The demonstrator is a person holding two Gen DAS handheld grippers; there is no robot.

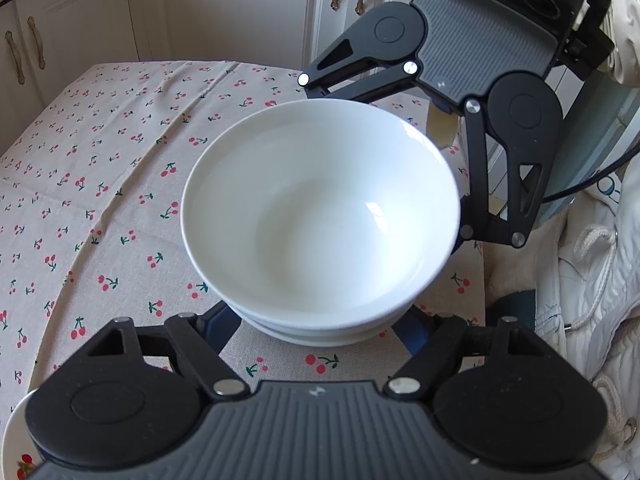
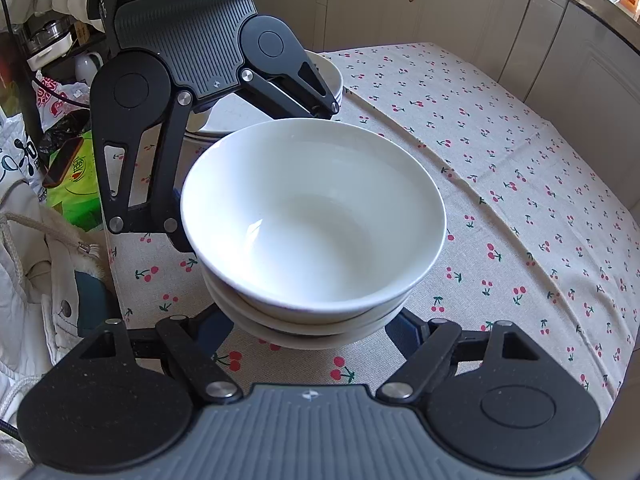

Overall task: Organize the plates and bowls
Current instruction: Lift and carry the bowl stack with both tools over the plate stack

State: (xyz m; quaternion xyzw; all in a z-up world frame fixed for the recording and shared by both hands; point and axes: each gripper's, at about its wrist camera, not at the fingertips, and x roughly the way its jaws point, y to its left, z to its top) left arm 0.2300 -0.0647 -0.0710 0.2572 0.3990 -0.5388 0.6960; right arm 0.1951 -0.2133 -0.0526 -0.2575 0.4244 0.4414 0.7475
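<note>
A stack of white bowls (image 1: 320,216) (image 2: 312,216) stands on the cherry-print tablecloth (image 1: 100,184) (image 2: 520,184). My left gripper (image 1: 318,328) reaches in from the near side, its blue-padded fingers (image 1: 222,328) pressed against the lower bowls on both sides. From the opposite side my right gripper (image 1: 388,162) (image 2: 310,330) clasps the same stack, blue pads (image 2: 404,328) against the lower bowls. In the right wrist view the left gripper (image 2: 256,172) straddles the stack's far side. Whether the stack rests on the cloth or hangs just above it is unclear.
More white dishes (image 2: 330,76) are piled behind the left gripper. A cherry-patterned plate rim (image 1: 16,452) shows at the lower left. Cream cabinets (image 1: 240,8) line the far side. A person's white jacket (image 1: 592,272) and a phone (image 2: 62,160) on a green bag lie beside the table.
</note>
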